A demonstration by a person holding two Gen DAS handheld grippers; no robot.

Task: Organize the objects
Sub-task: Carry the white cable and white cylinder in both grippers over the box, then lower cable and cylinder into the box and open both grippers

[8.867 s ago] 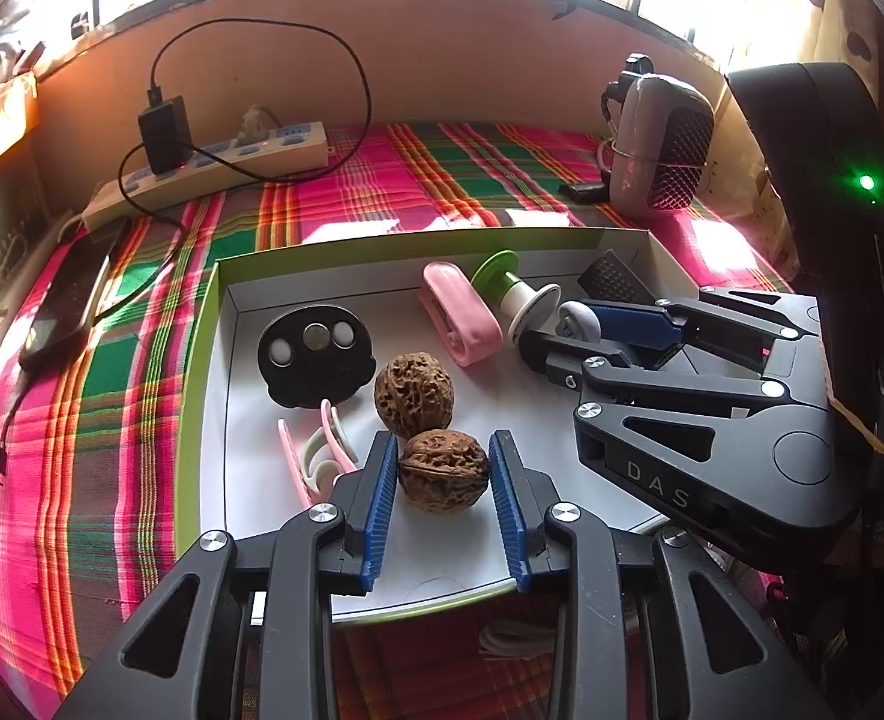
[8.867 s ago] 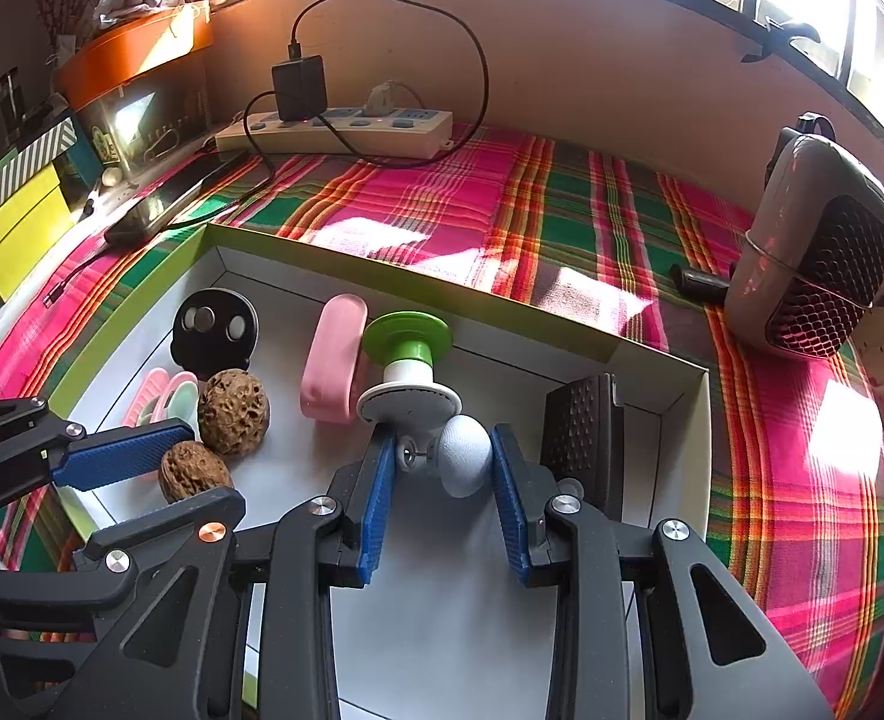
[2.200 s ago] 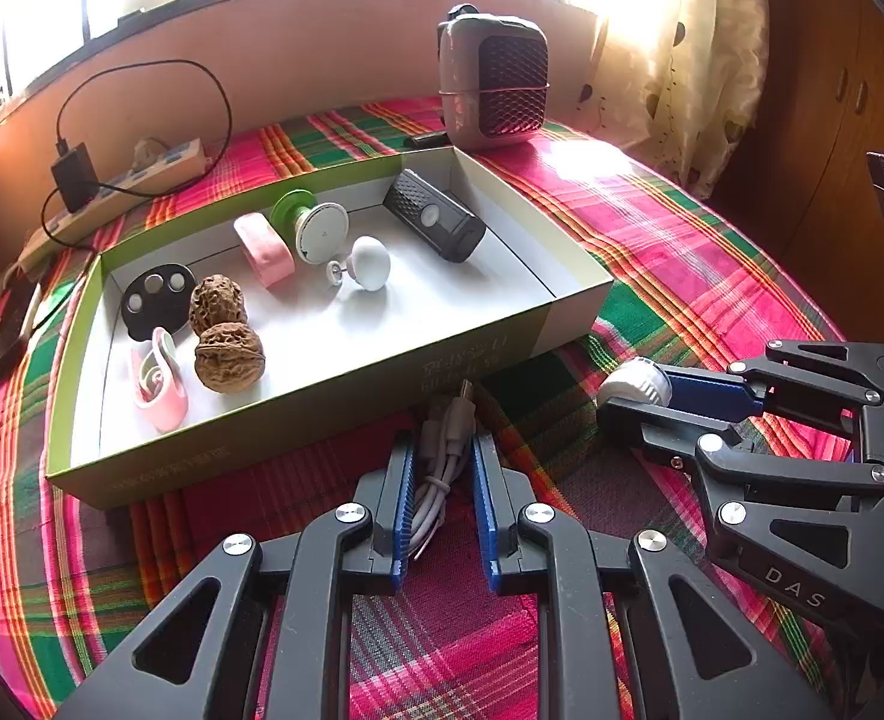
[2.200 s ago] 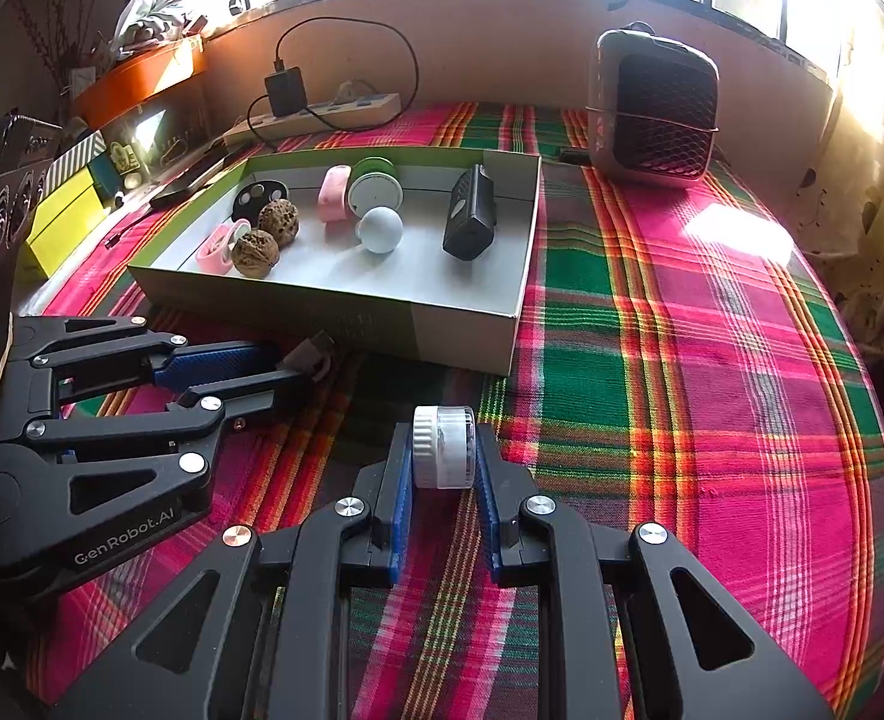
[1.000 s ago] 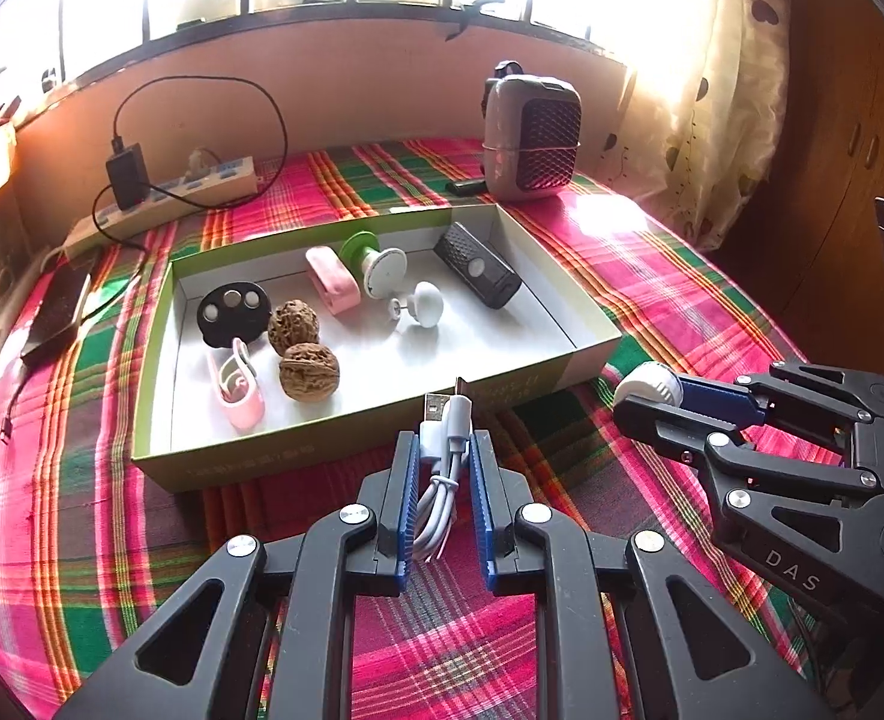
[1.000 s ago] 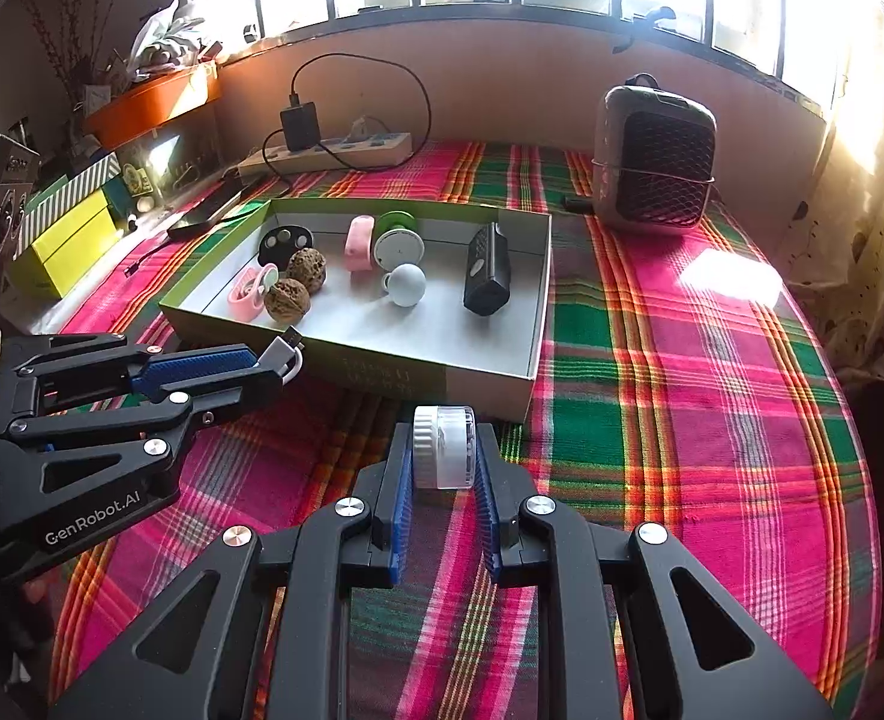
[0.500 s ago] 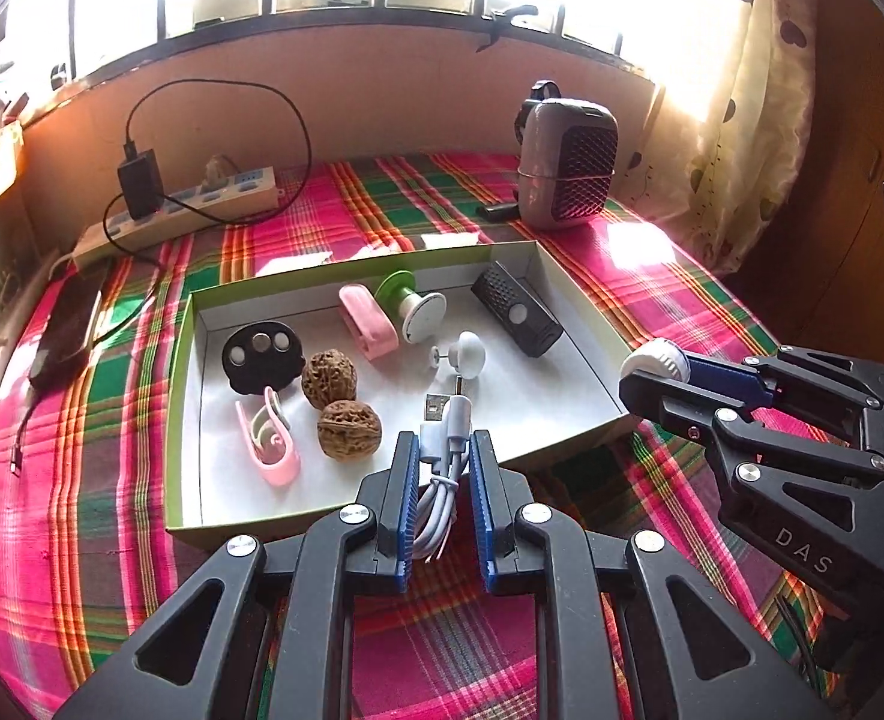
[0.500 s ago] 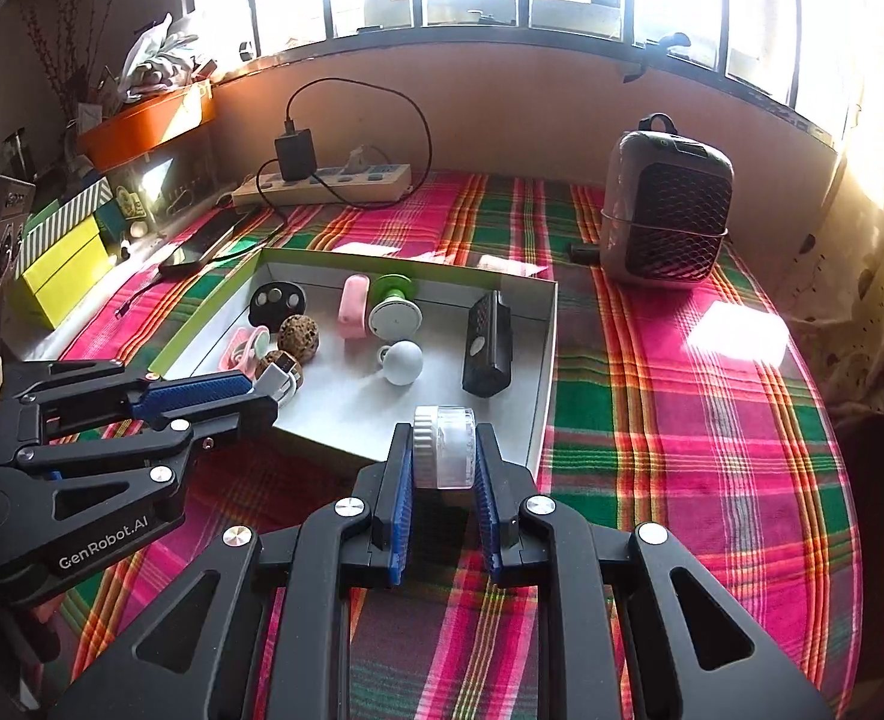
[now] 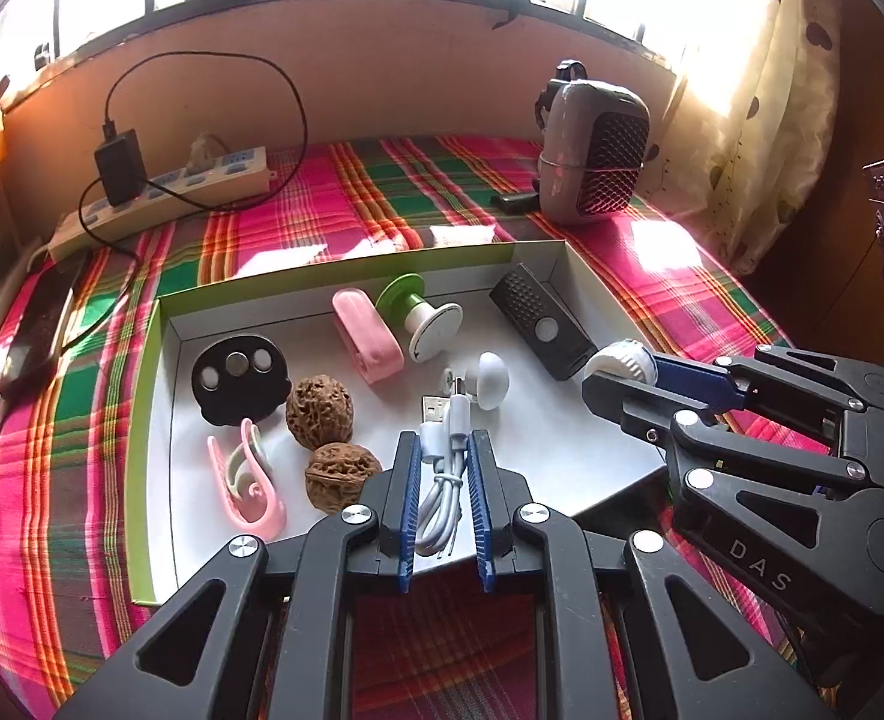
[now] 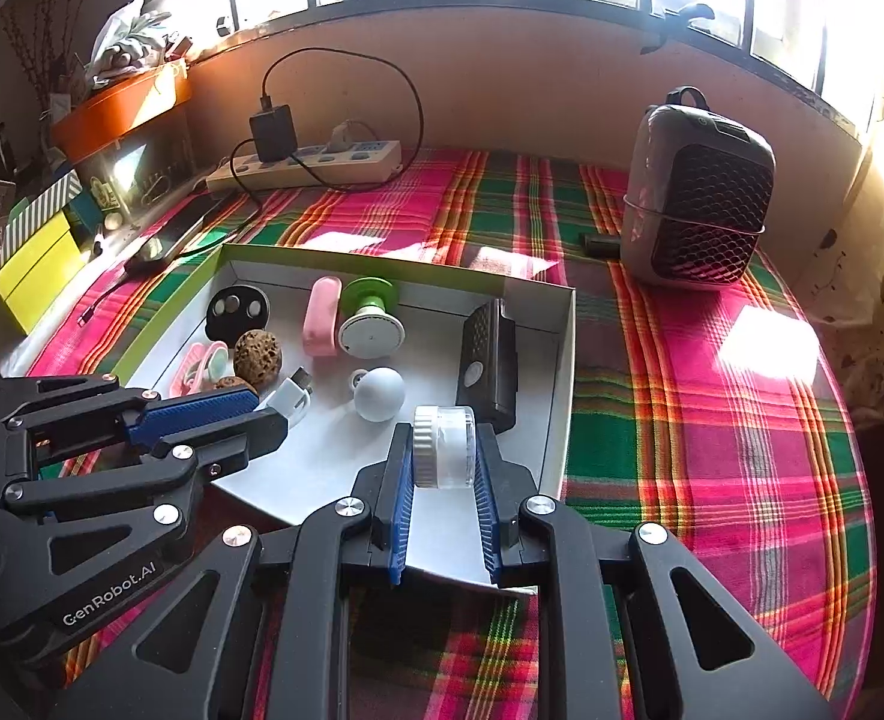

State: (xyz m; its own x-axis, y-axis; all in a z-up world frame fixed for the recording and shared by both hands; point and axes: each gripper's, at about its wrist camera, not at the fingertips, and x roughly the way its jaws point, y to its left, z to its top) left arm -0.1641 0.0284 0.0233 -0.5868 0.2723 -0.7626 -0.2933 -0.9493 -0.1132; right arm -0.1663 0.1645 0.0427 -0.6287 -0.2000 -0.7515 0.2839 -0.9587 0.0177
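Note:
My left gripper hangs over the near part of the green-rimmed white box. Its jaws are closing on a coiled white USB cable, and the pads press on the coil. Over the box's right side, my right gripper is shut on a small clear jar with a white lid. In the box lie two walnuts, a pink clip, a black disc, a pink case, a green-and-white suction piece, a white knob and a black remote.
The box rests on a plaid cloth. Behind it are a power strip with a black charger, a grey heater and a dark phone at the left. Yellow boxes and an orange tray stand far left.
Both grippers have moved forward from in front of the box to above it, each carrying its object. The box's contents have not moved.

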